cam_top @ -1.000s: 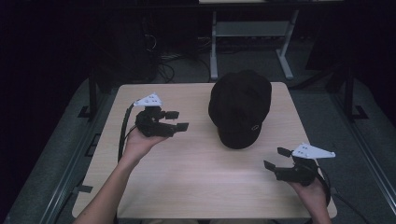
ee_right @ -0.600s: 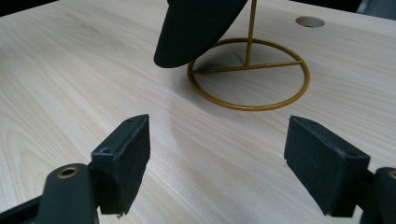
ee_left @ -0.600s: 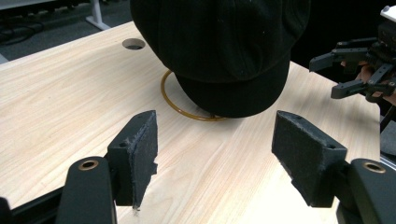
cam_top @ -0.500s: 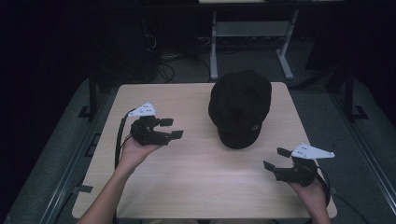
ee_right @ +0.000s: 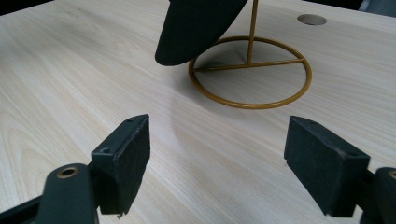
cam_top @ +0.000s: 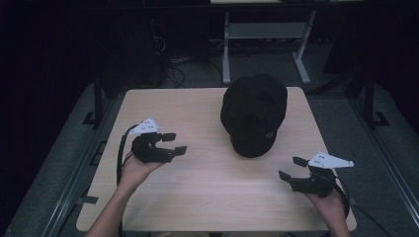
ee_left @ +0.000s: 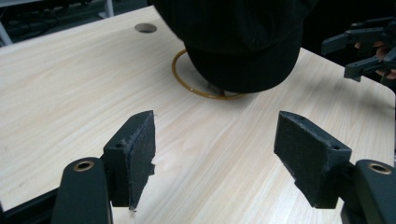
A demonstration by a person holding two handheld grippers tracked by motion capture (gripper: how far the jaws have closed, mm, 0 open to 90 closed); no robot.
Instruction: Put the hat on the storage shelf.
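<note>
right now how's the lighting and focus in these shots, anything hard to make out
High view: the room around the table is nearly black, and the black cap shows little detail. Left gripper view: the cap is a dark mass, and the near pads look soft. Right gripper view: evenly lit, the gold stand is crisp and casts a faint shadow.

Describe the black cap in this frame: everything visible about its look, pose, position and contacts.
The black cap is a dark, matte, fabric-looking piece with a rounded crown and a short brim that points toward the person. A small pale oval mark sits near the brim edge. It rests on a gold wire stand with a ring base and a thin upright post, on the far right part of the wooden table. Its brim hangs clear above the tabletop. Apart from the stand, nothing touches it; both grippers are away from it.
</note>
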